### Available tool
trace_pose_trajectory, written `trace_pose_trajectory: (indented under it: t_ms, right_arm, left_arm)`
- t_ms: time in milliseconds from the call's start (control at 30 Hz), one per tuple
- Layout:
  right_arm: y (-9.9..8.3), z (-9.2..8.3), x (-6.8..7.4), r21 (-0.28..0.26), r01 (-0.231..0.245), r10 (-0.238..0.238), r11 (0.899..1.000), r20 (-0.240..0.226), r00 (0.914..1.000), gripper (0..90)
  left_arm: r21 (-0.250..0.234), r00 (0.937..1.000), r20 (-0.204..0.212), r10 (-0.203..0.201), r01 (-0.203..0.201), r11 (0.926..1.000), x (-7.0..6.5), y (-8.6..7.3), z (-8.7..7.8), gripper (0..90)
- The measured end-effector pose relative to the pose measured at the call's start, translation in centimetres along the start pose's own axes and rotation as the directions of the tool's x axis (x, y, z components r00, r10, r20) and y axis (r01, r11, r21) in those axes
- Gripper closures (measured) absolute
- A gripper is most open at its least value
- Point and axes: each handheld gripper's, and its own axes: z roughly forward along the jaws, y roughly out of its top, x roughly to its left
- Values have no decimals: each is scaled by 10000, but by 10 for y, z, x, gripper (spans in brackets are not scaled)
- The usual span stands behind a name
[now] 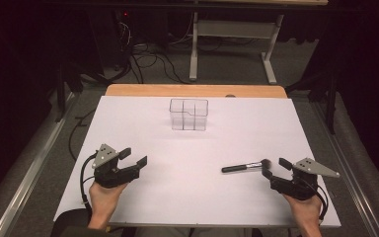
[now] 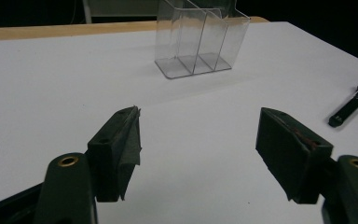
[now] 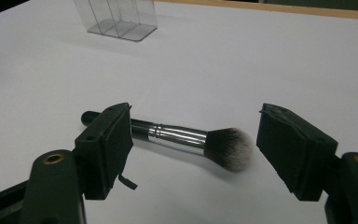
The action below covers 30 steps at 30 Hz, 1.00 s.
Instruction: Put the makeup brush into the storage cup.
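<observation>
Black-handled brush (image 3: 182,137), silver ferrule, pale-tipped bristles, lies flat; both tongs spread.

One makeup brush (image 1: 244,167) lies on the bench (image 1: 197,197), and it is the single brush there. One clear plastic organizer (image 1: 189,114) stands on the same bench; its inner walls split it into three compartments in the left gripper view. Two claws are over the bench, a left claw (image 1: 134,157) and a right claw (image 1: 275,167), each with two black jaws. Two hands hold them, one apiece.
</observation>
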Motion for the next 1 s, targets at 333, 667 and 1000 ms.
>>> trace_pose_trajectory:
  t_ms: [333,667,1000]
  right_arm:
    - [0,1,1,65,4,-4,10000,-41,10000,288]
    - [-1,0,-1,77,-79,80,9999,-72,9999,288]
    - [0,2,0,94,-19,20,10000,-121,9999,288]
  left_arm:
    - [-30,10000,-19,1,-1,10000,1,0,-1,306]
    - [-10,10000,-8,-8,8,10000,1,0,-1,306]
    - [-10,10000,21,-69,69,10000,2,0,-1,306]
